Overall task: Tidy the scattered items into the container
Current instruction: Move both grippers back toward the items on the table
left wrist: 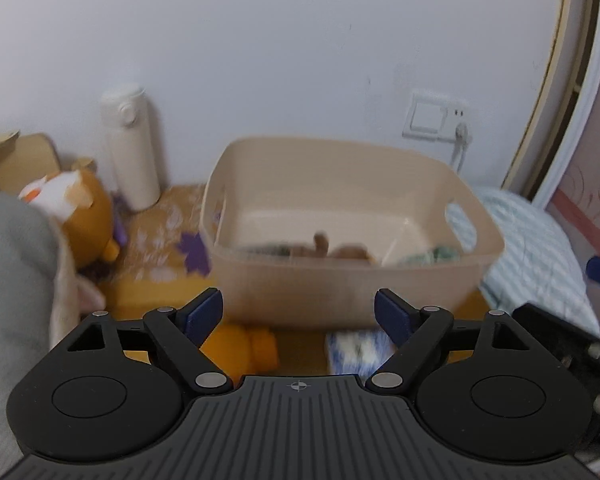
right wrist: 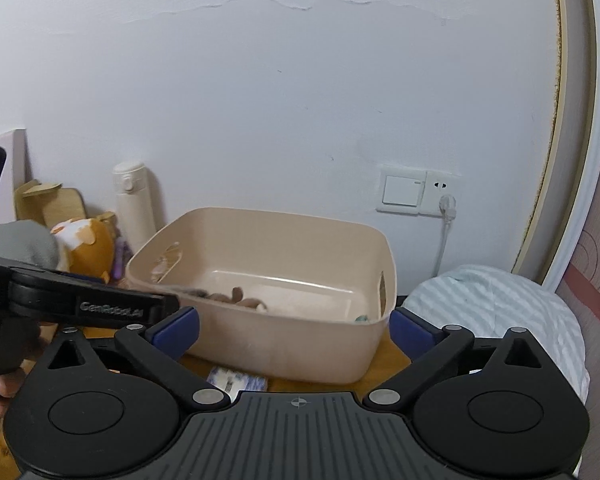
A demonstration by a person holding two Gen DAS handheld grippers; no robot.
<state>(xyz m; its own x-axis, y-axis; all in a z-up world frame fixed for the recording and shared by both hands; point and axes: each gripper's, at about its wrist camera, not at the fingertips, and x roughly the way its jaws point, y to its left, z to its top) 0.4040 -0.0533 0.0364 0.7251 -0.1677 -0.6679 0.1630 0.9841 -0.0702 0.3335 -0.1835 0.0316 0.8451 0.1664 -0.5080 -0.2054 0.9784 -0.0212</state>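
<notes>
A beige plastic tub stands on the yellow patterned cover, straight ahead of both grippers. Inside lie a small brown plush and something green, blurred. My left gripper is open with nothing between its blue pads, just short of the tub's near wall. Under it lie an orange soft item and a blue-and-white packet. My right gripper is wide open and empty in front of the tub; the same packet shows below it.
A white flask stands at the wall left of the tub, beside an orange-and-white plush and a grey cloth. A striped pillow lies right. A plugged wall socket sits behind. The other gripper's body crosses the left.
</notes>
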